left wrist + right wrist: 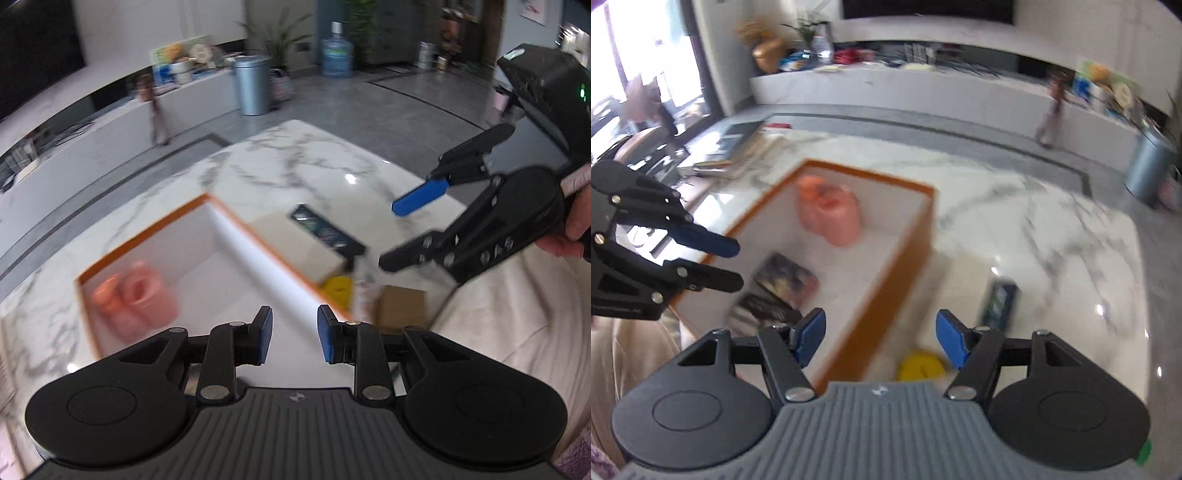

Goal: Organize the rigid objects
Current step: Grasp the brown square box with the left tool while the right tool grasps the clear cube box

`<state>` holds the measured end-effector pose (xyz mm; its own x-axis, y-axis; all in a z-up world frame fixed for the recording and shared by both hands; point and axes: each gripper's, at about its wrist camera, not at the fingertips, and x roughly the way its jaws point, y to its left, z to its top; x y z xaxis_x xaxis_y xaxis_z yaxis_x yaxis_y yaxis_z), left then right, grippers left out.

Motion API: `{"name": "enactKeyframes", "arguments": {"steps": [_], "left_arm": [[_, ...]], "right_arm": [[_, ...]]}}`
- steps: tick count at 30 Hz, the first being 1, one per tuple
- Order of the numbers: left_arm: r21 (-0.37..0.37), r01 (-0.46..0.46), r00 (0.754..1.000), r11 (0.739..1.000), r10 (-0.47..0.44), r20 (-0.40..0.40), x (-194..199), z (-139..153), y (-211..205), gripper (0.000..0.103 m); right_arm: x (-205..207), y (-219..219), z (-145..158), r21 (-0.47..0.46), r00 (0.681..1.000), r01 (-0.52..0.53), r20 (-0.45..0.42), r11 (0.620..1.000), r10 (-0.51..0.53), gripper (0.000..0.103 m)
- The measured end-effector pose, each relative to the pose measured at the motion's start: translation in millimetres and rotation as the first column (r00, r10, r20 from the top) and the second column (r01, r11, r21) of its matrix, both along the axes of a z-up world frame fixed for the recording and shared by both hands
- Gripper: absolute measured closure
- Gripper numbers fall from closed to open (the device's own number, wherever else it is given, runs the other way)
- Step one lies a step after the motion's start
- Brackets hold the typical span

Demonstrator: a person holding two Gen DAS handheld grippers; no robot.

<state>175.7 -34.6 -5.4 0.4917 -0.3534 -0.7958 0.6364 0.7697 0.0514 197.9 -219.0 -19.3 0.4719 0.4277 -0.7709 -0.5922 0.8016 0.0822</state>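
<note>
An orange-rimmed white box (258, 254) (901, 266) sits on the marble table. A pink object (136, 299) (831, 214) lies inside it, and two dark picture cards (775, 291) lie in its near end. Outside the box lie a dark flat packet (325, 229) (997, 302), a yellow object (338, 288) (921, 365) and a brown cardboard piece (402, 306). My left gripper (295, 332) is open and empty over the box's near wall. My right gripper (881, 338) is open and empty above the box wall and the yellow object; it also shows in the left wrist view (391, 232).
The marble table (295, 166) runs far and right. A cream cloth (517, 314) lies at the near right. Books and papers (738, 147) lie at the table's far left in the right wrist view. A grey bin (251, 85) and a water jug (336, 51) stand on the floor beyond.
</note>
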Motion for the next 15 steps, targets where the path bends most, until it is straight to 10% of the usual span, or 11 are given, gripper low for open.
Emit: {"name": "enactKeyframes", "arguments": {"steps": [7, 15], "left_arm": [[0.041, 0.191, 0.978, 0.981, -0.187, -0.096, -8.8, -39.0, -77.5, 0.053], [0.098, 0.262, 0.952, 0.960, -0.241, -0.190, 9.9, -95.1, -123.9, 0.029]], "right_arm": [[-15.0, -59.7, -41.4, -0.142, 0.982, 0.174, -0.050, 0.975, -0.182, 0.035], [-12.1, -122.0, -80.5, -0.103, 0.901, 0.409, -0.110, 0.907, -0.419, 0.025]]}}
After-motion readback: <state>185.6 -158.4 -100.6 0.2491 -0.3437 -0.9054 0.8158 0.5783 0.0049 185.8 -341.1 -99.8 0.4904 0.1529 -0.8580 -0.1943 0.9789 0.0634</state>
